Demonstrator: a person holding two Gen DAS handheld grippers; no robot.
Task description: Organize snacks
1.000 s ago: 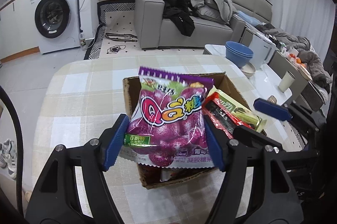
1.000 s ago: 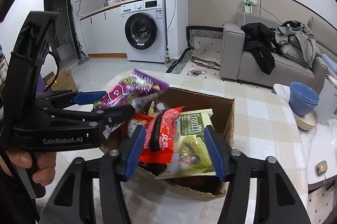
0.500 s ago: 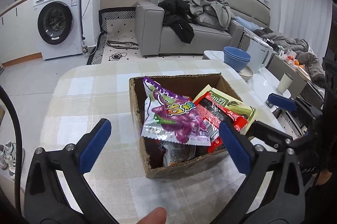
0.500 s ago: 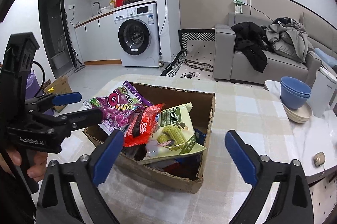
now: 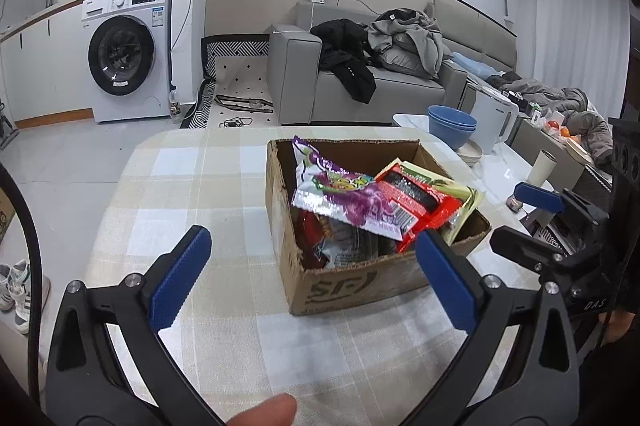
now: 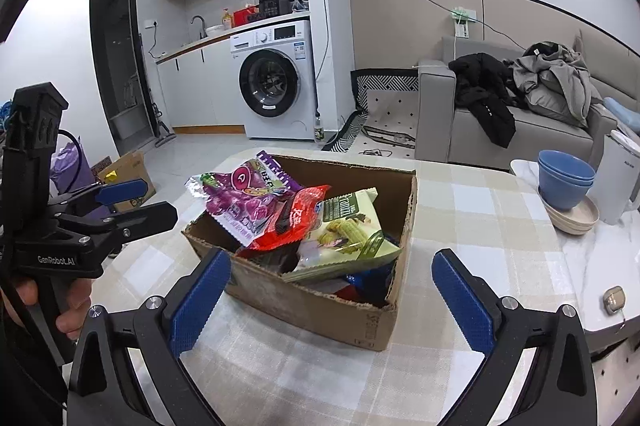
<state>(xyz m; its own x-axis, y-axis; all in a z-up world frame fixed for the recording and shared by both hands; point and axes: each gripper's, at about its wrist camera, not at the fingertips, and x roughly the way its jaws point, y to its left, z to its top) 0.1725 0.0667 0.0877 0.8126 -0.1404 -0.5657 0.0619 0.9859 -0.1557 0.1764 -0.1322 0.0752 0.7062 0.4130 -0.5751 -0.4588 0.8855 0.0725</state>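
A cardboard box point(image 5: 340, 286) point(image 6: 320, 310) stands on the checked tablecloth and holds several snack bags. On top lie a purple candy bag point(image 5: 340, 193) point(image 6: 244, 201), a red bag point(image 5: 420, 201) point(image 6: 296, 222) and a green corn-snack bag point(image 5: 464, 193) point(image 6: 352, 226). My left gripper point(image 5: 316, 278) is open and empty, drawn back in front of the box's near left side. My right gripper point(image 6: 332, 298) is open and empty, in front of the box's near side. Each gripper also shows in the other view, the right one point(image 5: 536, 201) and the left one point(image 6: 124, 197).
The checked table point(image 5: 180, 185) extends left of the box. Blue bowls point(image 6: 564, 181) stacked on a beige dish and a white kettle point(image 6: 616, 177) stand on a white side table at the right, with a small object point(image 6: 614, 300) near its edge. A sofa and washing machine stand behind.
My left gripper let go of the purple bag and my right one let go of the red and green bags; all now lie in the box. Both grippers opened and pulled back.
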